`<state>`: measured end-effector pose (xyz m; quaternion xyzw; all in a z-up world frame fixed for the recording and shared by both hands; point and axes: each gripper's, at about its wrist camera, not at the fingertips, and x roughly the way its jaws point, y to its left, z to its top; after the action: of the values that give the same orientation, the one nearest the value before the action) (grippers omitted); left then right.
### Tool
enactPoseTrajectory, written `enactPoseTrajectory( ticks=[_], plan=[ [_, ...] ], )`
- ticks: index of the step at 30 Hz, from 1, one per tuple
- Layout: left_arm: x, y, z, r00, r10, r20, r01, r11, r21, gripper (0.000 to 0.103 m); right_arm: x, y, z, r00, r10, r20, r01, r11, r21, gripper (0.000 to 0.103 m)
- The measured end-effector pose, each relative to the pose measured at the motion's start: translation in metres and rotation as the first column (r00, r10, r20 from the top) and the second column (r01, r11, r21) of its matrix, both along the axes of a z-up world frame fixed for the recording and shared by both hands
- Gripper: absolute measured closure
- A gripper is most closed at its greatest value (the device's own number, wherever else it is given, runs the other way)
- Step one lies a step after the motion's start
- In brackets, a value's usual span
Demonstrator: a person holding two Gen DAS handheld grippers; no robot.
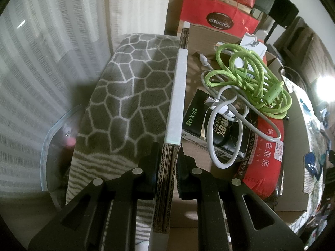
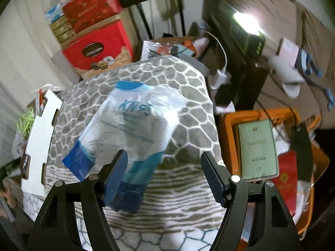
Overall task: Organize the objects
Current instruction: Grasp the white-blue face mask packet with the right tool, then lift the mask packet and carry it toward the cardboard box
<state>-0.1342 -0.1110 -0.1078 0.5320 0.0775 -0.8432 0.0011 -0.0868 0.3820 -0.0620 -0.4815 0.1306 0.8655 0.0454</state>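
My left gripper [image 1: 168, 173] is shut on the upright side flap [image 1: 177, 96] of a cardboard box. Inside the box lie a green braided cable [image 1: 251, 77], a grey charging cable [image 1: 228, 125], a black tissue pack [image 1: 211, 123] and a red clay bag [image 1: 266, 152]. My right gripper [image 2: 164, 177] is open above a grey honeycomb-patterned blanket [image 2: 188, 113]. A clear and blue KN95 mask bag [image 2: 129, 129] lies on the blanket; its near end is between the jaws, against the left finger. The blanket also shows in the left wrist view [image 1: 129, 96], left of the flap.
An orange bin [image 2: 228, 138] to the right of the blanket holds a pale green box [image 2: 258, 150] and red packets. Red gift boxes [image 2: 98, 50] are stacked behind. A white cardboard panel [image 2: 39, 142] stands left of the blanket. A curtain [image 1: 41, 62] hangs at left.
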Motion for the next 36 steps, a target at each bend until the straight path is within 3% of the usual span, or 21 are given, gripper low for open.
enactPoseTrajectory(
  ticks=[4,8,15,24,27,31,36],
  plan=[
    [0.0,0.0,0.0,1.0,-0.001,0.0,0.001,1.0,0.0,0.09,0.002,0.013,-0.012,1.0,-0.009,0.008,0.01,0.99,-0.142,0.029],
    [0.0,0.0,0.0,1.0,0.0,0.0,0.0,1.0,0.0,0.09,0.001,0.011,-0.018,1.0,0.004,0.006,-0.003,0.98,-0.198,0.03],
    [0.0,0.001,0.0,1.0,0.0,0.0,0.0,1.0,0.001,0.09,-0.008,0.005,-0.028,1.0,0.029,0.008,-0.026,0.959,-0.281,0.052],
    [0.0,0.001,0.0,1.0,0.0,0.0,0.0,1.0,-0.002,0.09,-0.023,0.0,-0.038,0.999,0.039,-0.012,-0.041,0.917,-0.396,0.059],
    [0.0,0.001,0.0,1.0,0.0,0.0,0.0,1.0,0.0,0.09,-0.027,-0.006,-0.038,0.998,0.06,-0.014,-0.061,0.91,-0.41,0.075],
    [0.0,0.001,0.001,1.0,0.0,0.0,0.0,1.0,-0.003,0.09,-0.034,-0.021,-0.039,0.995,0.098,-0.001,-0.09,0.919,-0.384,0.088],
    [0.001,-0.001,0.0,1.0,-0.001,0.001,0.001,1.0,-0.005,0.09,-0.038,-0.036,-0.034,0.991,0.133,-0.02,-0.131,0.916,-0.378,0.095]
  ],
)
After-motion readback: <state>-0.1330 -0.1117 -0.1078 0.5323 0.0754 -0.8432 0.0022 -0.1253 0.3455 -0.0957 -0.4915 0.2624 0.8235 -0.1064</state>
